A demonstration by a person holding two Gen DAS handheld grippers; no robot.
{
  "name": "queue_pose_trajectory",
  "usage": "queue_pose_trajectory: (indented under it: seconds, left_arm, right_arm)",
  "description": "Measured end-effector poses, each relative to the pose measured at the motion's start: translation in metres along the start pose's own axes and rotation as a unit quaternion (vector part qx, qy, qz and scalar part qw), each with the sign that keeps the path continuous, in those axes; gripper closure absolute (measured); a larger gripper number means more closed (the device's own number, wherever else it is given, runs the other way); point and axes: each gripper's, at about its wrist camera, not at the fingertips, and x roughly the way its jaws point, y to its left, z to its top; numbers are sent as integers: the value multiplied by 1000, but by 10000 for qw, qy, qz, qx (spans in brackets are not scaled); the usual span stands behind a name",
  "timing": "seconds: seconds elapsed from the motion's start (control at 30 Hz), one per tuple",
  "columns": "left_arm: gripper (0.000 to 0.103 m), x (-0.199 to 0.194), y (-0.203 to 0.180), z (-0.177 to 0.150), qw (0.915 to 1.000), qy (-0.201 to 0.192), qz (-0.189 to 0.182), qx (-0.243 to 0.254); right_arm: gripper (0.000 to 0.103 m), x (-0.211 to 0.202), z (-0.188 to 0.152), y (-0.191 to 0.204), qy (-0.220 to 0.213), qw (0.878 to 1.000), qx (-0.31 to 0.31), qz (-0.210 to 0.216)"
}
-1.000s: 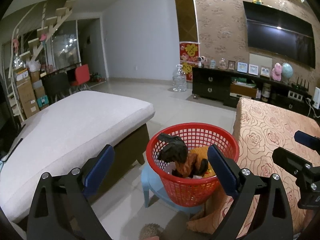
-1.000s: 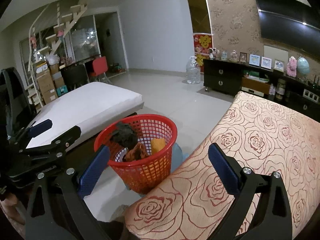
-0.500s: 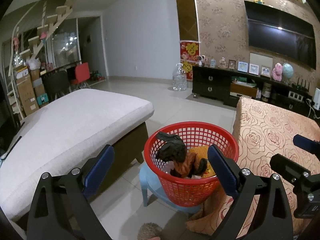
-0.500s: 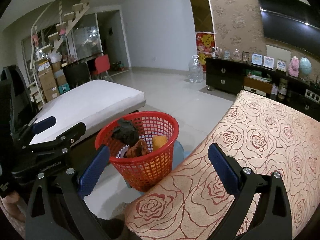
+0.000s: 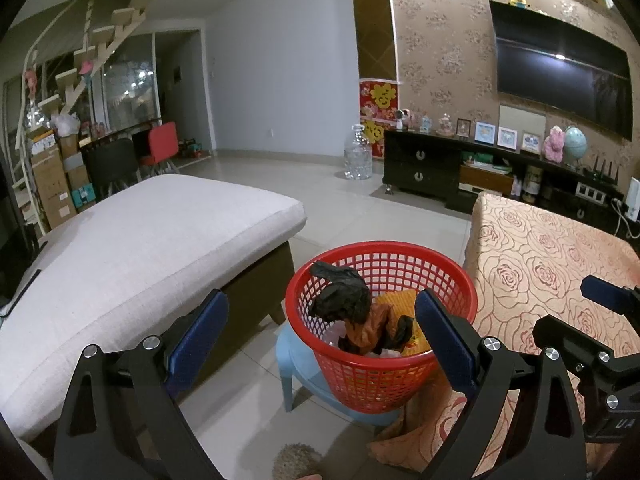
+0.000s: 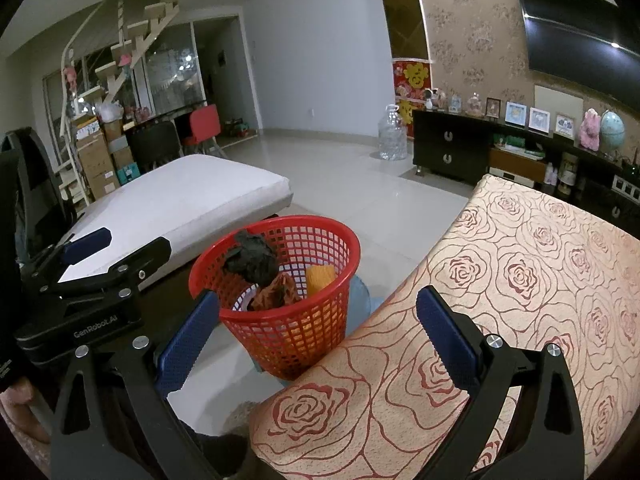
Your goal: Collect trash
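A red mesh basket (image 5: 400, 264) stands on a light blue stool (image 5: 296, 364) between a white cushion and a rose-patterned table. It holds crumpled black (image 5: 340, 296), orange-brown (image 5: 368, 328) and yellow trash (image 5: 400, 300). My left gripper (image 5: 320, 336) is open and empty, just in front of the basket. My right gripper (image 6: 316, 332) is open and empty, above the table's near corner, with the basket (image 6: 312, 240) ahead to its left. The left gripper (image 6: 86, 240) shows at the left of the right wrist view.
A white cushioned bench (image 5: 120, 248) lies left of the basket. The rose-patterned tablecloth (image 6: 520, 280) covers the table on the right. A dark TV cabinet (image 5: 440, 168), a water bottle (image 5: 358, 158) and tiled floor lie beyond. Boxes and chairs stand far left.
Both grippers have drifted slightly back and up from the basket. Both stay open and empty. The trash in the basket has not moved.
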Motion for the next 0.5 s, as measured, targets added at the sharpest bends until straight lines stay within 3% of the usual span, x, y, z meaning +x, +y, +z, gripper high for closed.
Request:
queue_pose_trajectory:
  seconds: [0.5]
  left_arm:
    - [12,0,1,1,10000,8,-1,-1]
  right_arm:
    - [7,3,-6,3,36,10000,3,20]
